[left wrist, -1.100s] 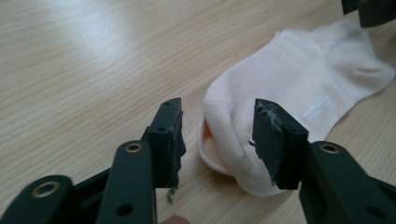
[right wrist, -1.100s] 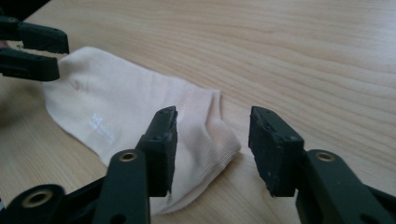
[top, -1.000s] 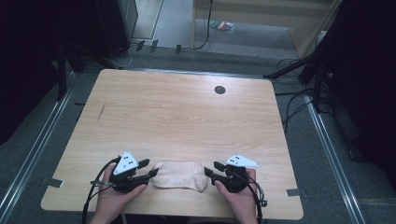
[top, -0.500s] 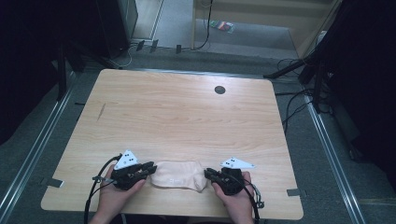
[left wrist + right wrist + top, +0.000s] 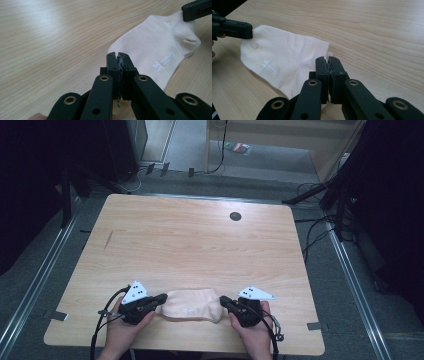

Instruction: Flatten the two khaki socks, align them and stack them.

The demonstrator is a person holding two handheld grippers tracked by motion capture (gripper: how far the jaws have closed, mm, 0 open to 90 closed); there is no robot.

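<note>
Along sock, left gripper view reads print.

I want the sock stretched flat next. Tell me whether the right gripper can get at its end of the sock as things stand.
Probably yes: the right gripper already sits at the sock's edge with jaws closed, seemingly pinching the fabric. Nothing lies between them on the table.

Matt cream knit-cloth sock on smooth, faintly glossy pale wood-grain table
</note>
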